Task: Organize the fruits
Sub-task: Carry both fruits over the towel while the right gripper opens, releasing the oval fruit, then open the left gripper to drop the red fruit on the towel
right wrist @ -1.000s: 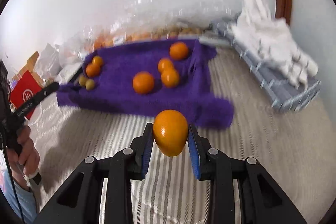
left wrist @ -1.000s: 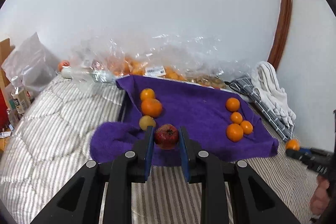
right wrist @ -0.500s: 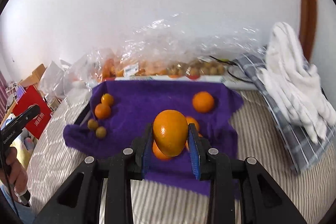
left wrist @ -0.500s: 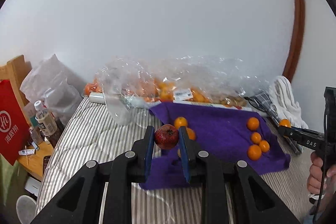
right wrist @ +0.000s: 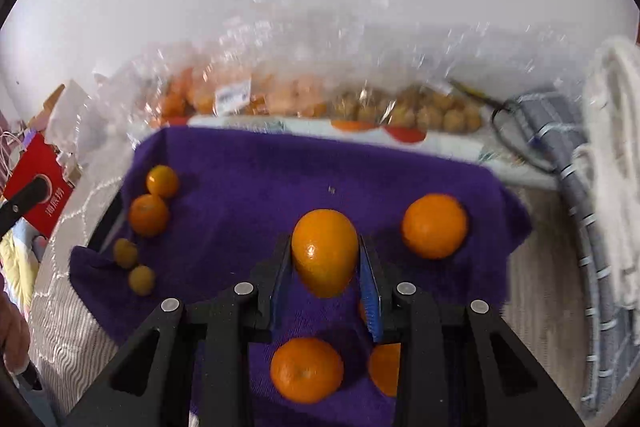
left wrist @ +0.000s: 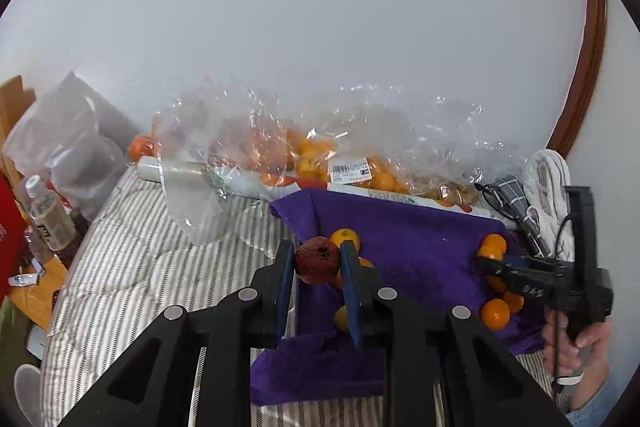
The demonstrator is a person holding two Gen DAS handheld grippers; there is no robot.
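Note:
My left gripper [left wrist: 318, 267] is shut on a dark red pomegranate [left wrist: 317, 259], held over the left edge of the purple towel [left wrist: 416, 247]. My right gripper [right wrist: 325, 267] is shut on an orange [right wrist: 325, 251] above the middle of the purple towel [right wrist: 256, 179]. On the towel lie a large orange [right wrist: 434, 225] at the right, another orange [right wrist: 306, 369] below the gripper, two oranges [right wrist: 149, 214] at the left, and two small yellowish fruits [right wrist: 141, 279]. The right gripper [left wrist: 490, 262] also shows in the left wrist view, over a cluster of oranges [left wrist: 495, 314].
Clear plastic bags of oranges [left wrist: 316, 155] and brownish fruit [right wrist: 416, 109] lie along the wall behind the towel. A white cloth [right wrist: 612, 155] on a grey checked one is at the right. Bottles [left wrist: 46, 211] and a red bag [right wrist: 38, 187] stand at the left of the striped bed [left wrist: 132, 259].
My right gripper has carried the orange from the striped bed forward to above the towel's middle. My left gripper has lifted the pomegranate and drawn back a little from the towel.

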